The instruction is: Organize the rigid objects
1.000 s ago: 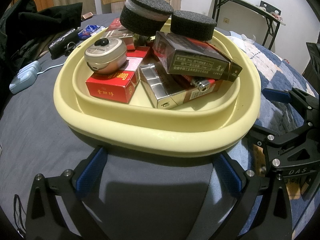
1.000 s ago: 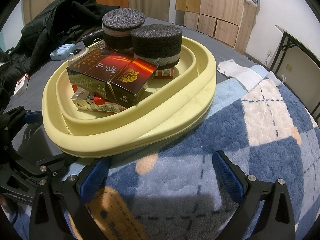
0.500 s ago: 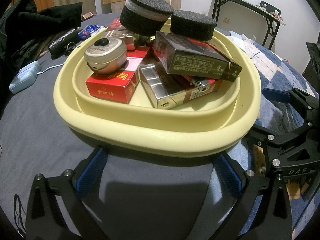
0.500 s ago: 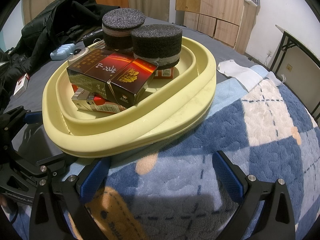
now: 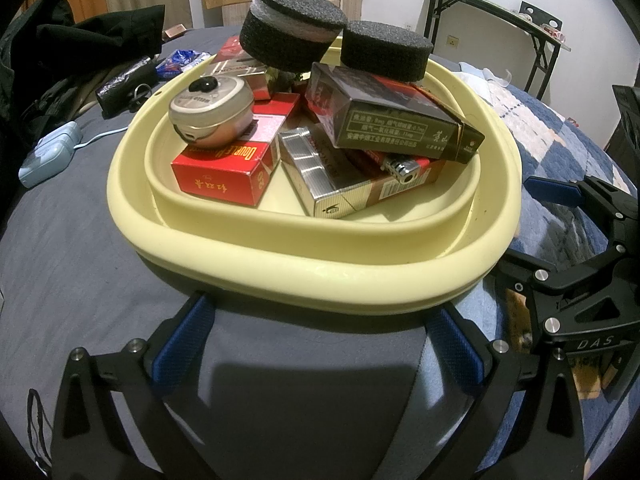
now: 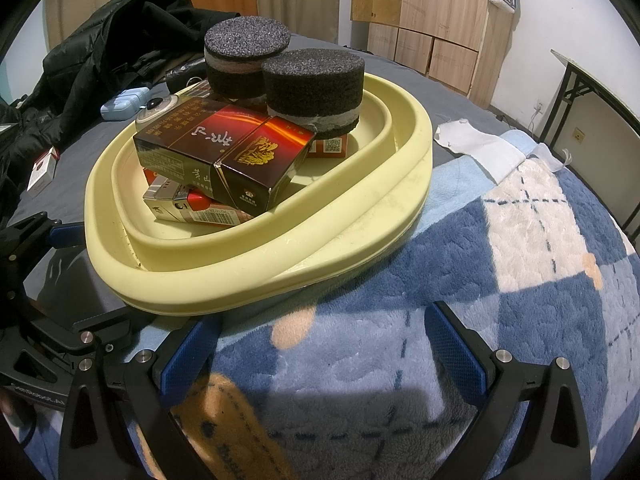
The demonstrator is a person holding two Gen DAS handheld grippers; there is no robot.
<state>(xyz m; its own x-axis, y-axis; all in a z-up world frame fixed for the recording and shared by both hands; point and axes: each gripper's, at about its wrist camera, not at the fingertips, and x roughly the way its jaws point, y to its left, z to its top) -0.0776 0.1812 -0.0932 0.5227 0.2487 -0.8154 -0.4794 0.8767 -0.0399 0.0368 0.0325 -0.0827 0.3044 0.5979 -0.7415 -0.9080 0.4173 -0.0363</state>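
Note:
A pale yellow basin (image 5: 320,276) (image 6: 360,216) sits on the bed. In it lie a red cigarette box (image 5: 224,172), a dark brown box (image 5: 384,120) (image 6: 224,152), a silver-and-brown box (image 5: 320,184), a lighter (image 5: 404,170), a round beige tin (image 5: 212,114) and two black foam discs (image 5: 292,40) (image 5: 386,54) (image 6: 244,60) (image 6: 316,88). My left gripper (image 5: 320,344) is open and empty just before the basin's near rim. My right gripper (image 6: 324,348) is open and empty over the blanket, beside the basin. Each gripper shows in the other's view (image 5: 576,240) (image 6: 44,272).
A blue-and-white plaid blanket (image 6: 500,260) covers the right of the bed, grey sheet (image 5: 60,260) the left. A black jacket (image 6: 100,60), a light blue case (image 5: 48,156), a small box (image 6: 40,170) and a white cloth (image 6: 480,148) lie around. A folding table (image 5: 500,20) stands behind.

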